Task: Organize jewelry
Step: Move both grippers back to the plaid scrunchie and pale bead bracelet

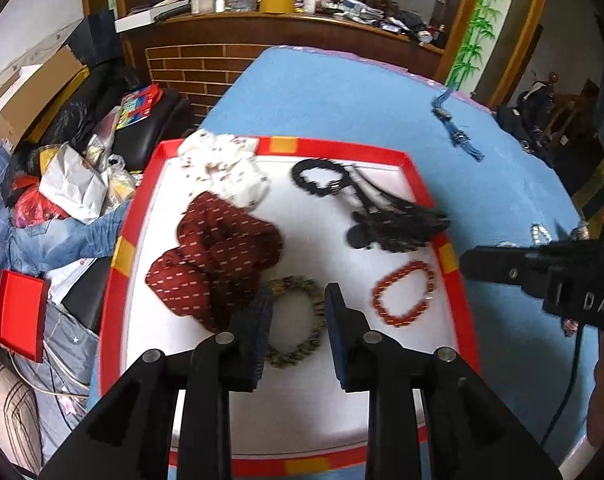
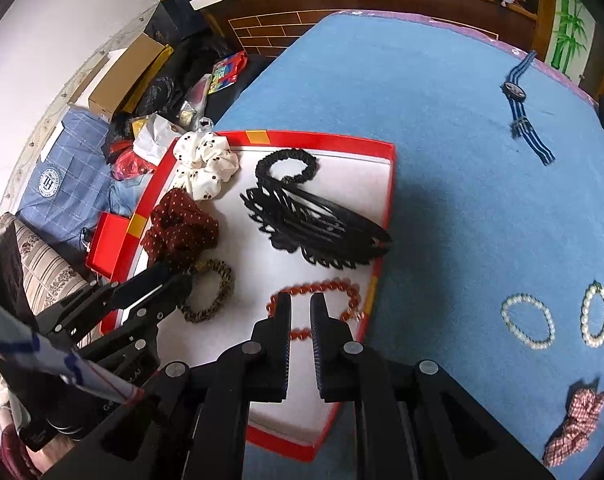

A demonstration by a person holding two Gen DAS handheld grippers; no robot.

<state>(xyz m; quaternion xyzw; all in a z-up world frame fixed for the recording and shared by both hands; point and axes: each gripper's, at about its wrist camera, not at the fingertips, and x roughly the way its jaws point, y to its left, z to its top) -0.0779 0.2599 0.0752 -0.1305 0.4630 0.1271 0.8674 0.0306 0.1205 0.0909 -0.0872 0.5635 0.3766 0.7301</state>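
A red-rimmed white tray point(image 1: 413, 168) point(image 2: 389, 184) lies on the blue table. In it are a white scrunchie point(image 1: 230, 172) point(image 2: 206, 160), a dark red scrunchie point(image 1: 218, 252) point(image 2: 182, 224), a leopard scrunchie point(image 1: 302, 320) point(image 2: 210, 292), a black hair tie point(image 1: 317, 176) point(image 2: 288, 166), a black hair clip point(image 1: 397, 224) point(image 2: 313, 228) and a red bead bracelet point(image 1: 405, 292) point(image 2: 321, 292). My left gripper point(image 1: 298, 300) point(image 2: 182, 280) is open, its jaws astride the leopard scrunchie. My right gripper point(image 2: 300, 304) is open and empty just above the red bracelet; its body shows in the left wrist view point(image 1: 541, 272).
On the blue cloth outside the tray lie a blue striped watch point(image 2: 521, 108) point(image 1: 455, 128), two pearl bracelets point(image 2: 527, 320) point(image 2: 595, 314) and a red checked scrunchie point(image 2: 577, 420). Clutter and a red box point(image 1: 20, 314) sit off the table's left edge.
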